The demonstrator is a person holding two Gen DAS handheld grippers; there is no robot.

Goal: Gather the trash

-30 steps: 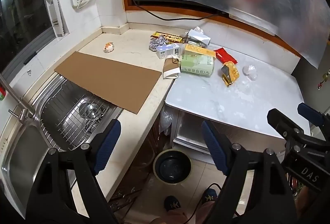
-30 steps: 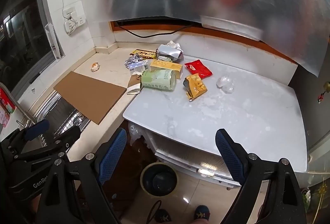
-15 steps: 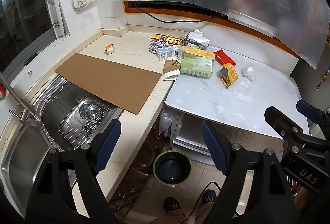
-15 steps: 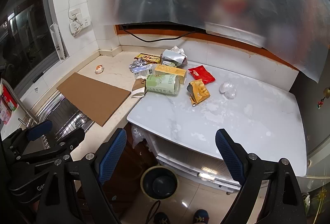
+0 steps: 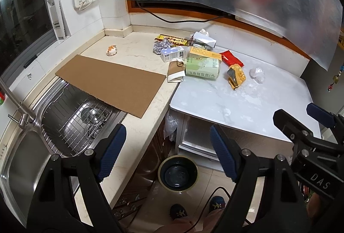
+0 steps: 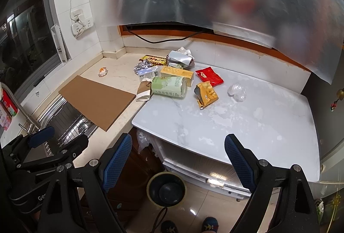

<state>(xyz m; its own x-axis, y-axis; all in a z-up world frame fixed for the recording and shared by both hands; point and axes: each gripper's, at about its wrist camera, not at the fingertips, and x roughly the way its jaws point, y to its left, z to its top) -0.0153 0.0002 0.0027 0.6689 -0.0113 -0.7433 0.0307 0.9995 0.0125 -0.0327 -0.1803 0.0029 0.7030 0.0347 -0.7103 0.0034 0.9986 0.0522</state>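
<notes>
Both cameras sit a little higher and further back than a second ago, so the litter looks smaller and more of the wall shows; none of the rubbish itself has shifted.

All of the trash lies in one cluster where the counter meets the white table. A green pack lies on its side against a yellow box, with a red wrapper, an orange packet and a clear plastic wad spread out to the right of them on the table. Behind, on the counter, are a foil ball, a small carton, a silver bag and a flat printed box. A brown paper scrap overhangs the seam, and one small orange-and-white scrap, perhaps a shell or peel, lies apart near the corner.

Nothing is collected yet, as far as I can judge: every piece rests on a surface. The dark bin on the floor below the table edge looks empty, though its depth is hard to read.

The left gripper and right gripper both hang well short of the pile, jaws spread wide and holding nothing. A cardboard sheet partly covers the sink.
</notes>
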